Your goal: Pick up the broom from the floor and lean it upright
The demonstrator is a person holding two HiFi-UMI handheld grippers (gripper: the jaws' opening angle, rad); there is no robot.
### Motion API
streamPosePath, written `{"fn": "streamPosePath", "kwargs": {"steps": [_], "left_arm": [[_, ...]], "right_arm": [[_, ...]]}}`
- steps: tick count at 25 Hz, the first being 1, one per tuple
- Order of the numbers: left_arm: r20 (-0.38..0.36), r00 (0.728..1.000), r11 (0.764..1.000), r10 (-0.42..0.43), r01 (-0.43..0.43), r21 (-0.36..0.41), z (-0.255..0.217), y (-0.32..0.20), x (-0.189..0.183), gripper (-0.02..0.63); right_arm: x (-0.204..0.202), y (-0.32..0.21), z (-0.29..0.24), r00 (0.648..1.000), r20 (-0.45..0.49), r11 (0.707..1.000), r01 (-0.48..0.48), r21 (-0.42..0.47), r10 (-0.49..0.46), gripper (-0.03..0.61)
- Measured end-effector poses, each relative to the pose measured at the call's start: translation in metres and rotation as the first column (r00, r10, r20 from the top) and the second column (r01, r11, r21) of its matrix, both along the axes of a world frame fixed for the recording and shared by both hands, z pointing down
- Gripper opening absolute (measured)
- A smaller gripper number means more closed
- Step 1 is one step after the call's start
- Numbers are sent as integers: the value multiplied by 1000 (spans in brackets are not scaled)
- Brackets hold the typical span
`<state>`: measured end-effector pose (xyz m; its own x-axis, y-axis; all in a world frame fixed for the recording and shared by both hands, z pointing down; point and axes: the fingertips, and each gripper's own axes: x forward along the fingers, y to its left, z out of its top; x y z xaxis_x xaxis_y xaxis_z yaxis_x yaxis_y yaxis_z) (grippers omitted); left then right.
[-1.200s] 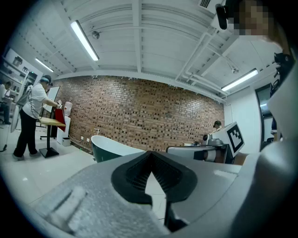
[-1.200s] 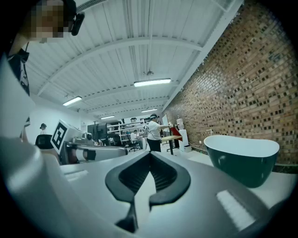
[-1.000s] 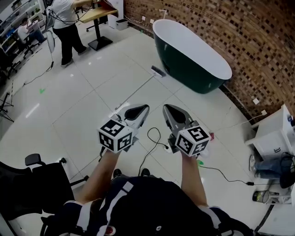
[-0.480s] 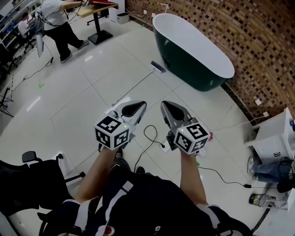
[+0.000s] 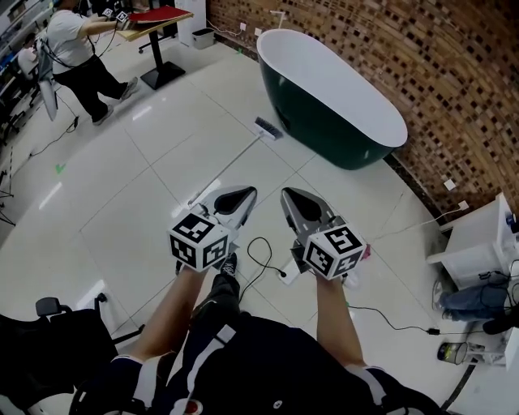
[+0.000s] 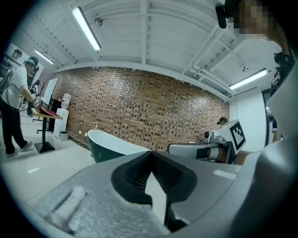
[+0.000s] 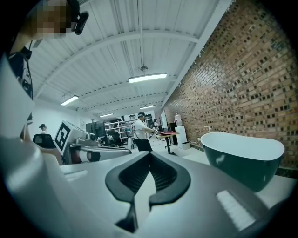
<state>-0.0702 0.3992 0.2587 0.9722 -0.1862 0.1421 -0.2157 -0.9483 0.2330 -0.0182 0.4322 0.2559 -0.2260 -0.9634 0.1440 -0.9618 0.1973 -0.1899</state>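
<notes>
A: Okay, grippers?
B: Left gripper (image 5: pixel 243 193) and right gripper (image 5: pixel 290 195) are both seen closed, nothing held (tips meeting).
A: Broom?
B: Broom (image 5: pixel 232 164) is laid flat on the floor (image 5: pixel 138 186) ahead, head by the bathtub (image 5: pixel 340 121).

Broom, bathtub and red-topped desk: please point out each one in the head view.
broom (image 5: pixel 268 128), head view, on its head lying on the floor.
bathtub (image 5: pixel 324 121), head view, on its dark green outer wall.
red-topped desk (image 5: pixel 154 14), head view, on the red top.
</notes>
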Motion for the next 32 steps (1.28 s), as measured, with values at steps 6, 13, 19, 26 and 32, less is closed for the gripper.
{"fn": "streamPosePath", "kwargs": {"steps": [6, 13, 19, 26, 32], "left_arm": [[-1, 999, 999, 38, -38, -33, 9, -71, 32, 0], [-10, 997, 996, 82, -82, -45, 23, -158, 66, 0], [-19, 991, 990, 134, -135, -51, 25, -210, 95, 0], [-19, 989, 988, 147, -148, -46, 22, -239, 119, 0], [-11, 993, 991, 121, -121, -50, 31, -266, 143, 0]], "right_arm": [[31, -64, 8, 999, -7, 998, -40, -44, 40, 3], [69, -147, 14, 995, -27, 993, -101, -60, 99, 3], [96, -206, 11, 989, -35, 988, -144, -49, 143, 3], [120, -241, 8, 988, -32, 988, -149, -42, 148, 3], [144, -273, 13, 993, -31, 992, -118, -37, 116, 3]]}}
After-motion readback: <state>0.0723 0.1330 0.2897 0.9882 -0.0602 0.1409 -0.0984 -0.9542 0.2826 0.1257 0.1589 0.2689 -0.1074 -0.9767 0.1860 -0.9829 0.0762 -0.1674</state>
